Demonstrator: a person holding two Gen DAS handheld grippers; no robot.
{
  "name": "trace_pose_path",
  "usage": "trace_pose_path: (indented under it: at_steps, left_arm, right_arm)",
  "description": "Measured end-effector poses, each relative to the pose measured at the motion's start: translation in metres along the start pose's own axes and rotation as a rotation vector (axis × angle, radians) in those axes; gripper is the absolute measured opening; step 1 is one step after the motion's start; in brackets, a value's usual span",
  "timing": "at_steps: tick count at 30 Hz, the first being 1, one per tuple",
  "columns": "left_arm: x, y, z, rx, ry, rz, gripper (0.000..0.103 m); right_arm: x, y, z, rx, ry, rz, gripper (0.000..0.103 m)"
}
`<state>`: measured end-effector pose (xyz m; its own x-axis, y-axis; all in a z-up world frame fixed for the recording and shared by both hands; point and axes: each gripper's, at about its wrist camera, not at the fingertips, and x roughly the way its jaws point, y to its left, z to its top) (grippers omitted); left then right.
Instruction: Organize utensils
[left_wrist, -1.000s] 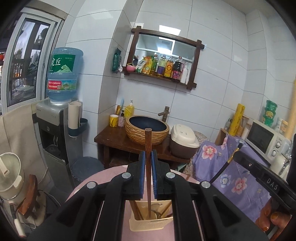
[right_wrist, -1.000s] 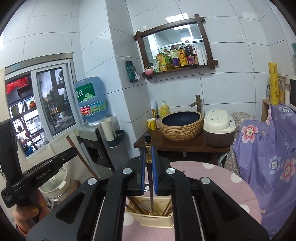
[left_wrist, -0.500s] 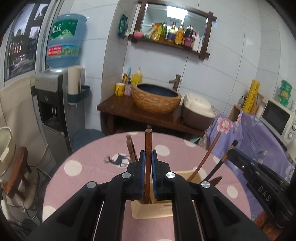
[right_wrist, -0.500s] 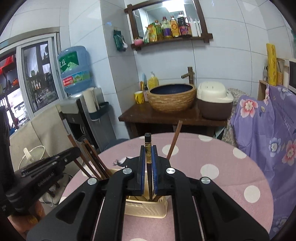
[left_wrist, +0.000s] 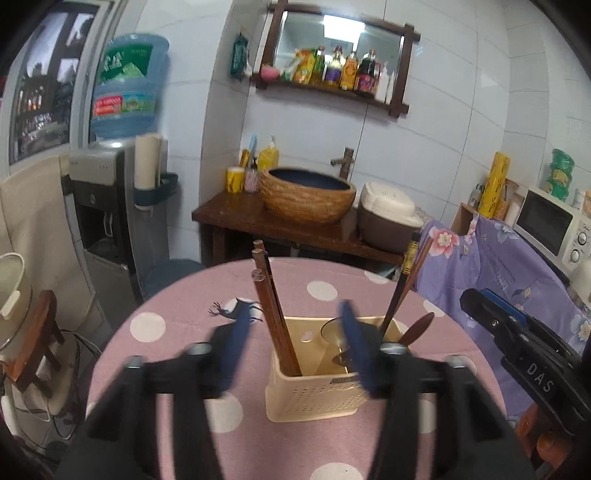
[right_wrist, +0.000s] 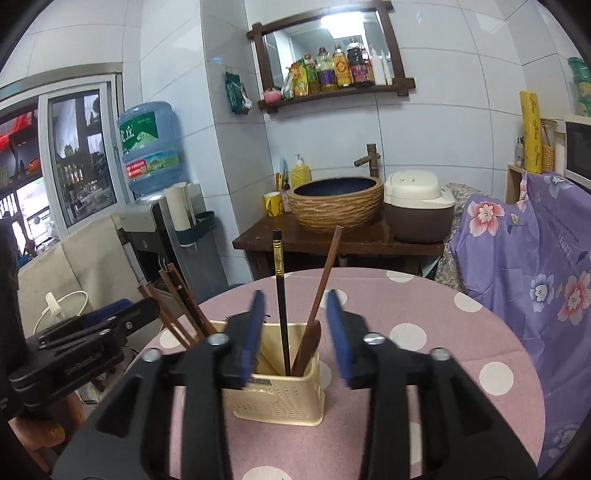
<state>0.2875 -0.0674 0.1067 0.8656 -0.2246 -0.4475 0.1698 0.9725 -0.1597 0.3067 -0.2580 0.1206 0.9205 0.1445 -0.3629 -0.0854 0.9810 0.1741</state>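
A cream perforated utensil basket (left_wrist: 314, 395) (right_wrist: 277, 402) stands on the pink dotted round table (left_wrist: 177, 332) (right_wrist: 406, 314). Brown chopsticks (left_wrist: 273, 310) (right_wrist: 181, 310) lean in its left side. A black chopstick with a gold band (right_wrist: 280, 295) (left_wrist: 400, 284), a brown chopstick (right_wrist: 325, 273) and a wooden spoon (left_wrist: 417, 326) stand in the right side. My left gripper (left_wrist: 295, 347) is open and empty, just in front of the basket. My right gripper (right_wrist: 295, 332) is open and empty, its fingers either side of the black chopstick without touching it.
Behind the table stand a dark wooden stand with a woven basin (left_wrist: 308, 195) (right_wrist: 334, 206) and a rice cooker (right_wrist: 419, 210). A water dispenser (left_wrist: 118, 206) is at the left. A purple floral cloth (right_wrist: 535, 280) covers furniture at the right, with a microwave (left_wrist: 554, 225).
Both grippers have opened and let go of their chopsticks, which now stand in the basket. Both grippers have drawn back slightly from the basket.
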Motion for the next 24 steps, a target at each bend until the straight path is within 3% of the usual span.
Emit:
trace_pose_path:
  at_steps: [2, 4, 6, 8, 17, 24]
  left_arm:
    - [-0.016, -0.001, -0.01, 0.02, -0.048, 0.009, 0.077]
    - [-0.033, 0.002, -0.024, 0.036, -0.085, 0.009, 0.092]
    - [-0.049, 0.006, -0.04, 0.047, -0.114, -0.008, 0.098]
    - [-0.064, 0.011, -0.059, 0.066, -0.13, -0.012, 0.098]
    - [-0.119, 0.038, -0.153, 0.02, -0.106, 0.025, 0.098]
    - [-0.161, 0.036, -0.2, 0.021, -0.126, 0.058, 0.098]
  right_arm:
    - [-0.018, -0.002, -0.01, -0.006, -0.027, -0.032, 0.061]
    - [-0.037, -0.005, -0.024, -0.012, -0.047, -0.062, 0.073]
    - [-0.055, -0.005, -0.04, -0.025, -0.062, -0.067, 0.079]
    - [-0.074, -0.004, -0.062, -0.055, -0.075, -0.094, 0.093]
    - [-0.138, 0.004, -0.179, -0.096, -0.025, -0.138, 0.097]
    - [-0.184, 0.028, -0.237, -0.119, -0.035, -0.133, 0.097]
